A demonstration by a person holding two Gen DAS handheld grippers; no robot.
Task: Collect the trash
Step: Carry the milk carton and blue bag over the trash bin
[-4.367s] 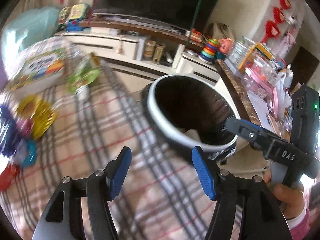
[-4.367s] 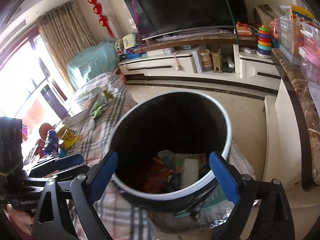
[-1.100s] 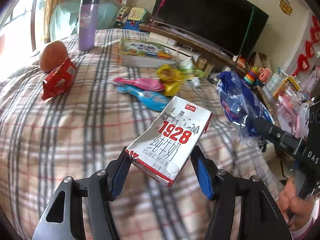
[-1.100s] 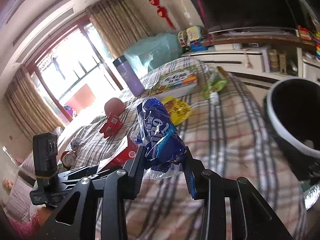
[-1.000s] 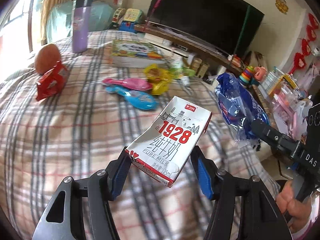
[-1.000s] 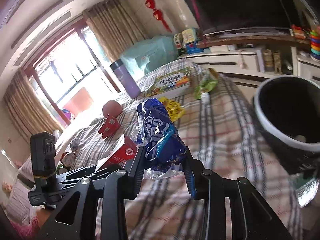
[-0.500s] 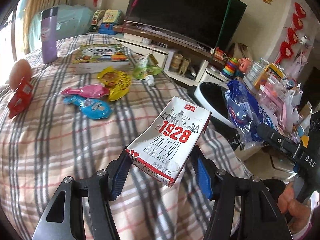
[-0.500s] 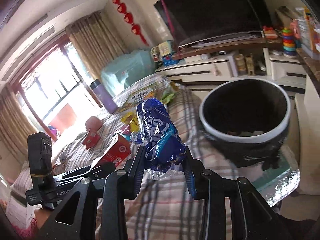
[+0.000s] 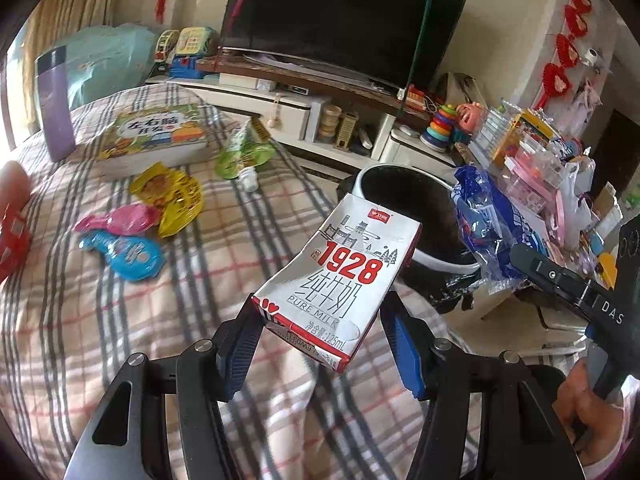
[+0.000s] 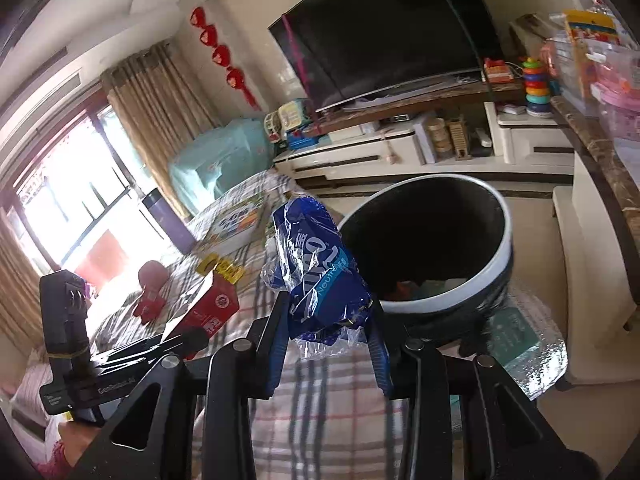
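Observation:
My left gripper (image 9: 320,340) is shut on a white and red "1928" milk carton (image 9: 340,280), held above the checked bed. My right gripper (image 10: 328,340) is shut on a crumpled blue plastic wrapper (image 10: 320,272), also seen in the left wrist view (image 9: 488,236). The black trash bin with a white rim (image 10: 504,264) stands just beyond the bed's edge, right of the wrapper; some trash lies inside. It shows in the left wrist view (image 9: 364,178) behind the carton. The carton appears in the right wrist view (image 10: 208,304) at the left.
On the bed lie a yellow wrapper (image 9: 172,196), pink (image 9: 120,222) and blue (image 9: 128,252) wrappers, a green pouch (image 9: 244,156), a red packet (image 9: 12,240), a picture book (image 9: 152,136) and a purple flask (image 9: 54,104). A TV stand (image 10: 400,148) and cluttered counter (image 9: 540,168) lie beyond.
Both grippers have carried the carton and the wrapper across the bed toward the bin, which now looks larger and nearer. Both grips are unchanged.

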